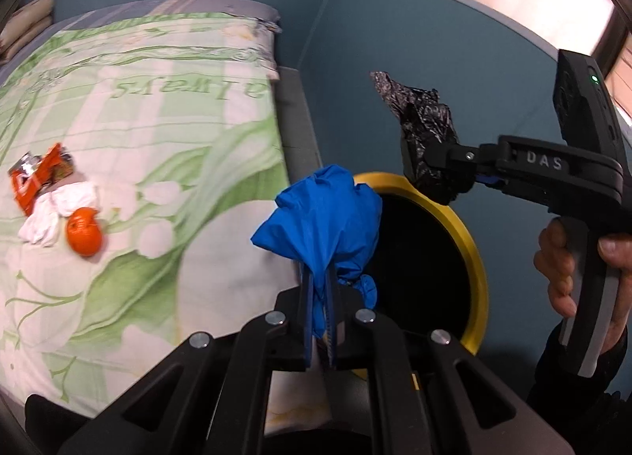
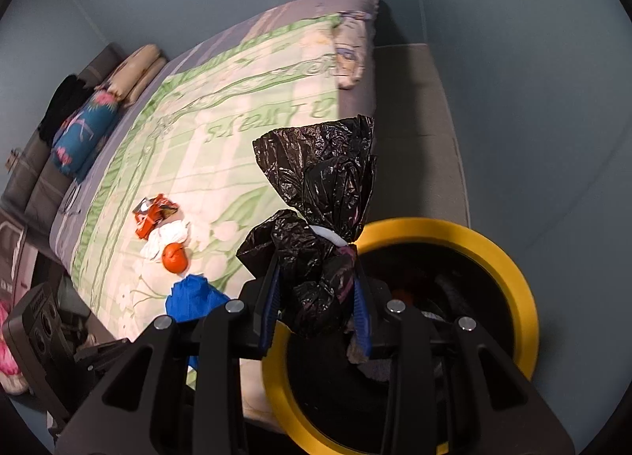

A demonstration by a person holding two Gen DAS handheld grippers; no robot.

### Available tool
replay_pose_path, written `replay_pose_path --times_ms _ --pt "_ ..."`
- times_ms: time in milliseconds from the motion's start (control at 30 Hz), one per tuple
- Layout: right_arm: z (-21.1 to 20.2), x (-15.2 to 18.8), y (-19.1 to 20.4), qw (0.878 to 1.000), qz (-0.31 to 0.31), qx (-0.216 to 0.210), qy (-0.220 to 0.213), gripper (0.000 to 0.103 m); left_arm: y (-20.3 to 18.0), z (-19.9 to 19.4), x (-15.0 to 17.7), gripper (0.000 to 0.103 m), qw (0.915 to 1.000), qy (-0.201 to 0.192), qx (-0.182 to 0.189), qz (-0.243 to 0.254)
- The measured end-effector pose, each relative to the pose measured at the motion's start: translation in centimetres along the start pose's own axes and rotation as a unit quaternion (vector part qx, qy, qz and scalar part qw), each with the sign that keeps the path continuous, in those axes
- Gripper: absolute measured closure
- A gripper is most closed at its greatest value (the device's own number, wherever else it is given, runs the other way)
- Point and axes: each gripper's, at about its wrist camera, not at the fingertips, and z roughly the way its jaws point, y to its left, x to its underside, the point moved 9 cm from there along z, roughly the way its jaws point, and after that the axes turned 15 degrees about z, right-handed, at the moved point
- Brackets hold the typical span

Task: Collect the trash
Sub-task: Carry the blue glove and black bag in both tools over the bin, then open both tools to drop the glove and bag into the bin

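A crumpled blue plastic bag [image 1: 320, 218] is pinched in the left gripper [image 1: 319, 320] and a knotted black plastic bag [image 2: 316, 241] in the right gripper [image 2: 316, 308] above the yellow-rimmed bin [image 2: 513, 257] — if released early, either could be dropped onto the rim or floor

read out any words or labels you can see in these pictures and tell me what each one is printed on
"always": green letters on the bed cover, upside down in both views.
"DAS": raised letters on the right gripper body, left wrist view.
Print on the orange wrapper: too crumpled and small to read.
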Motion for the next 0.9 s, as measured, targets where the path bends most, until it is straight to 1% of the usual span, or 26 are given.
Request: replay_pose_path --times_ms 167,300,533,700,767,800,833,867,900 --pt "-0.2 0.4 -2.9 0.999 0.03 0.009 0.005 0.073 -2.6 1.4 0.3 0.098 0.9995 0.012 0.024 0.017" --pt "-0.3 0.7 -4.1 0.999 0.045 0.01 0.011 0.073 -4.3 2.6 0.9 0.098 0.9984 0.028 0.039 0.032" --pt "-0.2 1.3 -5.4 0.998 0.06 0.0 0.025 0.072 -5.6 4.2 1.9 0.098 0.9965 0.049 0.051 0.046" --pt "-0.3 1.5 -5.5 0.997 0.066 -0.009 0.029 0.069 -6.0 4.6 1.9 0.097 0.9962 0.051 0.044 0.056" --pt "-0.5 1.5 -5.7 0.997 0.074 -0.013 0.027 0.065 -6.2 4.6 1.9 0.094 0.996 0.05 0.046 0.058" --pt "-0.6 1.3 -5.9 0.997 0.078 -0.012 0.026 0.064 -6.3 4.5 1.8 0.088 0.996 0.048 0.046 0.059" --pt "-0.8 1.2 -5.8 0.996 0.08 -0.012 0.024 0.06 -6.3 4.4 1.7 0.08 0.9962 0.046 0.045 0.058" --pt "-0.9 1.2 -5.9 0.996 0.082 -0.013 0.023 0.057 -6.4 4.0 1.8 0.076 0.9963 0.043 0.046 0.058" --pt "-1.0 1.1 -5.9 0.996 0.085 -0.015 0.021 0.057 -6.3 3.8 1.7 0.07 0.9965 0.04 0.044 0.059"
